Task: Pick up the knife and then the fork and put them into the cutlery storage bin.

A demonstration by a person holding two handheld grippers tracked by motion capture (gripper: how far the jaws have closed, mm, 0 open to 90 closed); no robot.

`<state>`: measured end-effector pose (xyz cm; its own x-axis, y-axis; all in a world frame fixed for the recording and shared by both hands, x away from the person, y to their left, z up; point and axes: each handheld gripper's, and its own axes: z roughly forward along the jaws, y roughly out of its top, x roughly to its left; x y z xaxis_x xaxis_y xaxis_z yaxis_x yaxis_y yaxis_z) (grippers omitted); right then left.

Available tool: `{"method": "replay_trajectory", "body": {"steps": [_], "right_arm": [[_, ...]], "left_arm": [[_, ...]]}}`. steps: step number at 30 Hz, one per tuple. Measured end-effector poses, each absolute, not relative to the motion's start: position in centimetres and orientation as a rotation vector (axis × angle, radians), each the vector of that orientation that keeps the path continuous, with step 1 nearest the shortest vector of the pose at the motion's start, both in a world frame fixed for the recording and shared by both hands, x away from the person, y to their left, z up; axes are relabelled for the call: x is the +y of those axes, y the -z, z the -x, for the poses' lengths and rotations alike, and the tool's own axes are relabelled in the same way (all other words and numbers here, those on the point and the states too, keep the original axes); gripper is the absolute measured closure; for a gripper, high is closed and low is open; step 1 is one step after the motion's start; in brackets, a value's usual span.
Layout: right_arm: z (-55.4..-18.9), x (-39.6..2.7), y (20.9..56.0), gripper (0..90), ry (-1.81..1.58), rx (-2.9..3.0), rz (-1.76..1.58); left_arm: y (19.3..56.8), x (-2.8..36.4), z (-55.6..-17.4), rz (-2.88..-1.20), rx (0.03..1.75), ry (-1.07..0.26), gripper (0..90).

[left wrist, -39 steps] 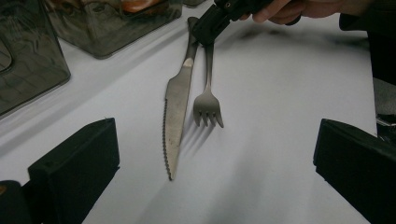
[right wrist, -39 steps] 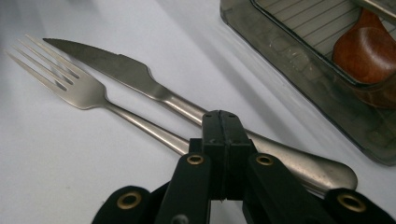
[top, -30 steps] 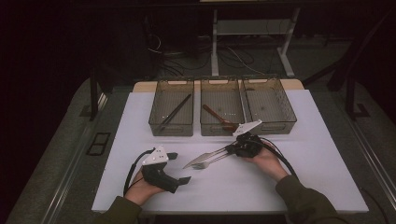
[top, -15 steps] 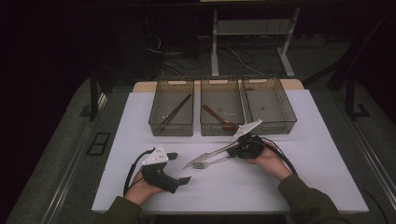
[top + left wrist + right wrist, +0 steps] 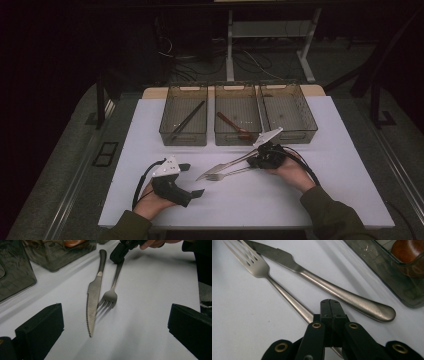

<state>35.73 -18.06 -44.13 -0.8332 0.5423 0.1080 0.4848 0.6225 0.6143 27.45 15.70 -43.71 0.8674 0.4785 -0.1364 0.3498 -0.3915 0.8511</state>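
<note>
Right gripper (image 5: 329, 305): jaws are seen pressed together over the handle end of the fork (image 5: 258, 266), which is pinned beneath them against the white table (image 5: 239, 322). Fork is matte steel; its tines are pointed away from the gripper. Knife (image 5: 342, 293) is laid just beside it, handle near the jaw tips. Left gripper (image 5: 192, 180) is held wide open, well apart.

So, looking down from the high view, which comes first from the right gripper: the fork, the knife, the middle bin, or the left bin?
From the right gripper:
1. Fork, its handle at the jaws.
2. Knife, lying right beside the fork.
3. Middle bin, just behind.
4. Left bin, farthest, toward the table's left.
</note>
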Motion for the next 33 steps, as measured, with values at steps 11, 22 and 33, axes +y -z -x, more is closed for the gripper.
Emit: {"method": "replay_trajectory", "body": {"steps": [11, 22, 33], "right_arm": [[-35.7, -18.9, 44.1, 89.3, -0.981, 2.766, -0.881], [-35.6, -19.0, 44.0, 89.3, -0.967, 2.778, -0.873], [-34.8, -19.1, 43.9, 89.3, -0.945, 2.826, -0.834]], "left_arm": [[43.7, 15.7, -27.4, -2.020, 0.603, -0.157, 0.0], [43.7, 15.7, -27.4, -2.021, 0.602, -0.155, 0.0], [43.7, 15.7, -27.4, -2.024, 0.597, -0.153, 0.0]]}}
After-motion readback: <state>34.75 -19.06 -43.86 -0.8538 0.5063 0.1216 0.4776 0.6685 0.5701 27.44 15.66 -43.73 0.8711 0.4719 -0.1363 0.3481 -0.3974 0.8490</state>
